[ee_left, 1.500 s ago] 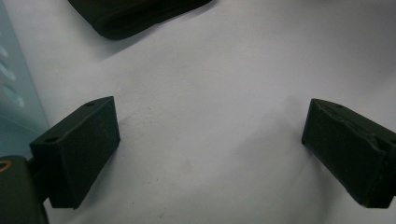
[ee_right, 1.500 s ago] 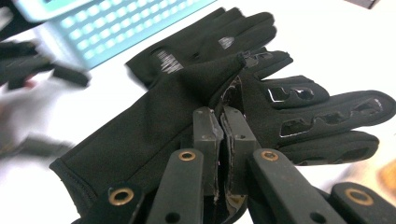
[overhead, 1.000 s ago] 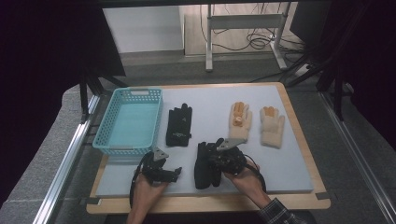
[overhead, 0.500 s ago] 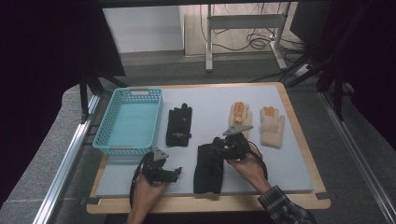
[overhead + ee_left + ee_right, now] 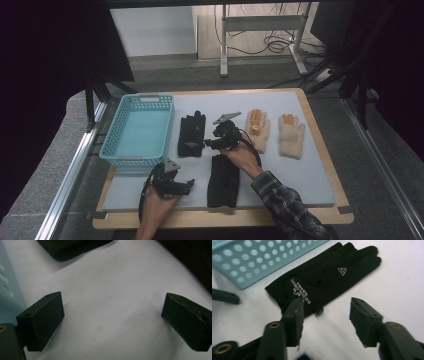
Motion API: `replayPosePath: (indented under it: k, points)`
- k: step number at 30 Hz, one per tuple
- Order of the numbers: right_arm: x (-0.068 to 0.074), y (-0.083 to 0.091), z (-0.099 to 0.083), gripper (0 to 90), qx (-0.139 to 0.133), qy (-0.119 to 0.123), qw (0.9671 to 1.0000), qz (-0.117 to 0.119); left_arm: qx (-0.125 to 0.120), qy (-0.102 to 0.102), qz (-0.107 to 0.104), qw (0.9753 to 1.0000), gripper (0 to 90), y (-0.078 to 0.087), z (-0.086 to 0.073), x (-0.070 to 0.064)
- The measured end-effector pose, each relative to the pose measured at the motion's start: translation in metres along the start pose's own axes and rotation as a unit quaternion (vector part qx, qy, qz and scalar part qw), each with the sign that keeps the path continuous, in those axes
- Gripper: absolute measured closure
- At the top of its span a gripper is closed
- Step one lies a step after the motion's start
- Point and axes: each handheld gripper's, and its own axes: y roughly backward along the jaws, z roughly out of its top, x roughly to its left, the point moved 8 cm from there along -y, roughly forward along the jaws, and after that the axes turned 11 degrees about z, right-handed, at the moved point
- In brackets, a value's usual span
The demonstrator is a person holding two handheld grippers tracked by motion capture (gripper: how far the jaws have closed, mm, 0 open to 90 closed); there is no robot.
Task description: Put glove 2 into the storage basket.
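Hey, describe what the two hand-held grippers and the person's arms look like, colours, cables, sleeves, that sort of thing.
Both tools are black. The left hand-held gripper and the right hand-held gripper each carry a grey three-cornered plate on top and trail a black cable. Their jaws are blocky black pads; brass-coloured rivets show on the right one's arms. The right arm wears a dark plaid sleeve; the left forearm is bare.

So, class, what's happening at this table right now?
A person holds a claw in each hand over a white mat. The right claw is open and reaches toward the cuff of a black glove lying flat beside the blue basket. The left claw is open too, low over bare mat near the front edge. A second black glove lies near the front, and two tan gloves lie to the right.
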Motion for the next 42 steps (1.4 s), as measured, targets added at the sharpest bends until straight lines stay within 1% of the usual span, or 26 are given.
replayPosePath:
  k: [4,5,6,8,11,15,17,19,21,23,24,25,26,27,29,32,35,36,41,42]
  points:
    - [-0.007,-0.022,0.012,49.7,0.013,0.005,0.9999,0.002,0.0,0.001,0.0,1.0,4.7,0.0,0.0,0.0]
    - [-0.008,-0.026,0.016,49.7,0.012,0.004,0.9999,0.003,0.001,-0.001,0.0,1.0,4.7,0.0,0.0,0.0]
    - [-0.009,-0.031,0.019,49.7,0.011,0.004,0.9999,0.003,-0.001,0.001,0.0,1.0,4.7,0.0,0.0,0.0]
    - [-0.011,-0.04,0.026,48.3,0.01,0.002,0.9999,0.004,-0.001,0.002,0.0,1.0,4.7,0.0,0.0,0.0]
    - [-0.015,-0.054,0.033,40.8,0.007,-0.001,1.0,0.003,-0.001,0.004,-0.001,1.0,4.7,0.0,0.0,-0.001]
    - [-0.02,-0.072,0.035,33.2,0.018,-0.009,0.9998,-0.001,-0.001,0.003,0.0,1.0,4.6,0.0,0.0,-0.001]
    - [-0.021,-0.081,0.033,32.0,0.029,-0.001,0.9996,-0.004,-0.001,0.003,-0.001,1.0,4.6,0.0,0.0,-0.001]
    - [-0.023,-0.089,0.029,32.2,0.045,0.009,0.9989,-0.013,-0.001,0.004,-0.001,1.0,4.6,0.0,0.0,-0.001]
    - [-0.023,-0.092,0.028,40.2,0.034,-0.001,0.9994,-0.005,-0.001,0.004,-0.001,1.0,4.6,0.0,0.0,-0.001]
    - [-0.024,-0.091,0.028,52.7,0.031,-0.002,0.9995,-0.007,0.0,0.003,-0.001,1.0,4.6,0.0,0.0,-0.001]
    - [-0.023,-0.091,0.029,56.0,0.031,-0.005,0.9995,-0.007,0.0,0.004,-0.001,1.0,4.6,0.0,0.0,-0.001]
    - [-0.023,-0.091,0.029,60.4,0.035,-0.007,0.9993,-0.012,0.0,0.004,-0.001,1.0,4.6,0.0,0.0,-0.001]
    - [-0.023,-0.09,0.03,67.1,0.04,-0.008,0.999,-0.016,0.0,0.004,-0.001,1.0,4.7,0.0,0.0,-0.001]
    - [-0.022,-0.089,0.03,74.3,0.043,-0.01,0.999,-0.011,0.0,0.003,-0.001,1.0,4.7,0.0,0.0,-0.001]
    - [-0.02,-0.088,0.03,82.8,0.046,-0.01,0.9989,-0.005,0.0,0.004,-0.001,1.0,4.7,0.0,0.0,-0.001]
    - [-0.019,-0.087,0.03,85.4,0.043,-0.013,0.999,-0.003,0.0,0.004,-0.001,1.0,4.7,0.0,0.0,-0.001]
    - [-0.018,-0.084,0.032,86.0,0.041,-0.008,0.9991,-0.004,-0.001,0.004,-0.001,1.0,4.7,0.0,0.0,-0.001]
    - [-0.018,-0.083,0.032,86.1,0.038,-0.011,0.9992,-0.002,0.0,0.004,-0.001,1.0,4.6,0.0,0.0,-0.001]
    - [-0.015,-0.07,0.037,86.0,0.022,-0.018,0.9996,0.004,0.0,0.004,-0.001,1.0,4.7,0.0,0.0,-0.001]
    - [-0.014,-0.066,0.039,86.1,0.019,-0.016,0.9997,0.003,0.0,0.004,-0.001,1.0,4.7,0.0,0.0,-0.001]
